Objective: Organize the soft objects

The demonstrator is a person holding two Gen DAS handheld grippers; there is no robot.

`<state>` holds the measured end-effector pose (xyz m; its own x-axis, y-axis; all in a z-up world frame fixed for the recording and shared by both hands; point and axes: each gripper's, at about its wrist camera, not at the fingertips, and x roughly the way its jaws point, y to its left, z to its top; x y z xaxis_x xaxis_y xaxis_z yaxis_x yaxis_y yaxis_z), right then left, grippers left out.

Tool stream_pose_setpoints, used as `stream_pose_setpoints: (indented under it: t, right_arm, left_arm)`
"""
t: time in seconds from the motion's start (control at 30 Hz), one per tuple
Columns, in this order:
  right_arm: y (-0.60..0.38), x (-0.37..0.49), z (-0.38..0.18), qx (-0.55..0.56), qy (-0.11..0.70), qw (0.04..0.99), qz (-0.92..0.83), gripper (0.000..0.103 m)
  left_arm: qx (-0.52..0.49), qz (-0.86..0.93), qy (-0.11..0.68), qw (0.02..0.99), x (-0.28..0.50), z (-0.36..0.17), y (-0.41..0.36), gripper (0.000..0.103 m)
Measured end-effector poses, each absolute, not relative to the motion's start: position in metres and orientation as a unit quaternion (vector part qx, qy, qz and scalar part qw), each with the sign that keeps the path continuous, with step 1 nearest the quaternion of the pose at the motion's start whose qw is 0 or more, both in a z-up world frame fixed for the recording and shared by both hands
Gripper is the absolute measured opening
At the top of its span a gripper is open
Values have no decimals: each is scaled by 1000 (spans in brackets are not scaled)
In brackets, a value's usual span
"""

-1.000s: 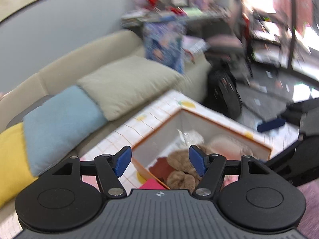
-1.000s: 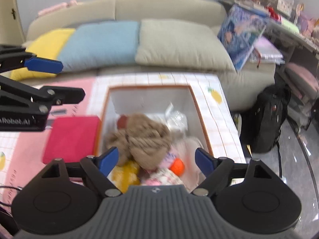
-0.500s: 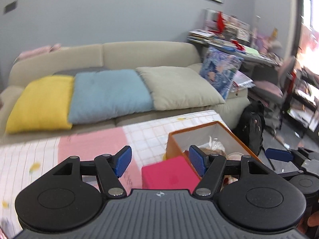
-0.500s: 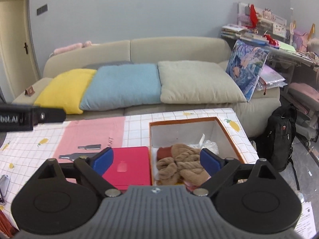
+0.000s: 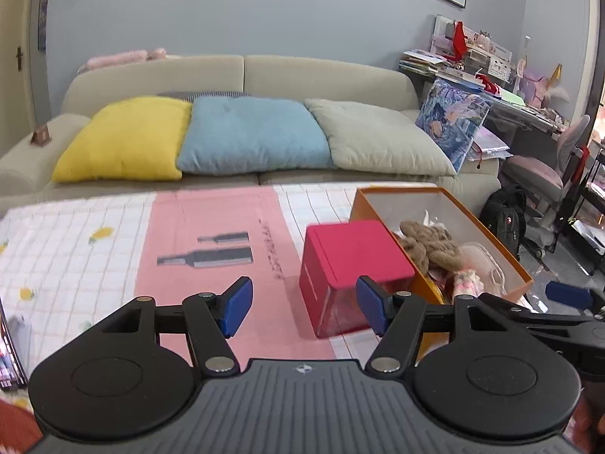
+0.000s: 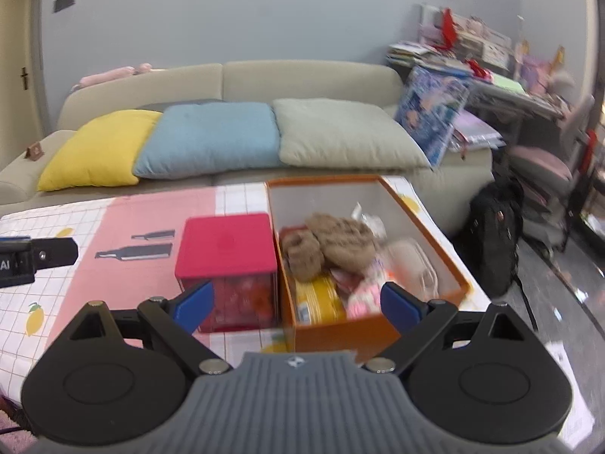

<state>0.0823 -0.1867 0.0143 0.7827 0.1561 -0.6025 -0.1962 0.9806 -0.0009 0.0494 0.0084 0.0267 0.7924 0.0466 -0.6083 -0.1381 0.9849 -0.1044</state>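
1. My L gripper (image 5: 300,309): pads spread wide, nothing between them. It hangs above the table (image 5: 75,249), near the front edge.
2. My R gripper (image 6: 297,303): pads spread wide too, nothing held. In L view only one blue pad (image 5: 567,292) and part of its frame show at the right edge; the rest is cut off.
3. In R view a bit of the L gripper's frame pokes in at the left edge; its pads are out of shot.
4. Soft toys sit piled in the orange box (image 6: 446,249) at the table's right end. Brown plush (image 6: 332,244) is on top; yellow (image 6: 319,297) and pink (image 6: 365,291) items sit lower, partly buried. R view is blurred here, so I can't tell the shapes.
5. Red box (image 6: 227,242) stands touching the orange box's left wall. Its lower part is see-through; contents unclear.
6. Pink mat (image 5: 211,234) lies to the left of the red box, w/ tool outlines printed on it.
7. Sofa (image 5: 242,72) is behind the table, w/ yellow, blue and grey cushions in a row.
8. Bottom of both views is blocked by the gripper bodies.
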Motion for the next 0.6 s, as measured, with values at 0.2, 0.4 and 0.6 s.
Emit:
stream_pose_setpoints:
  t: [0.2, 0.4, 0.6]
  right_arm:
    - [-179, 71, 2, -54, 318, 943, 81, 97]
    - [-176, 77, -12, -58, 351, 931, 80, 97]
    - [-174, 75, -14, -67, 354, 929, 84, 97]
  left_arm:
    - [-88, 49, 371, 923, 46, 3, 12, 75]
    - [-114, 60, 405, 905, 50, -11, 23, 75]
    - [-102, 56, 412, 904, 48, -13, 18, 74]
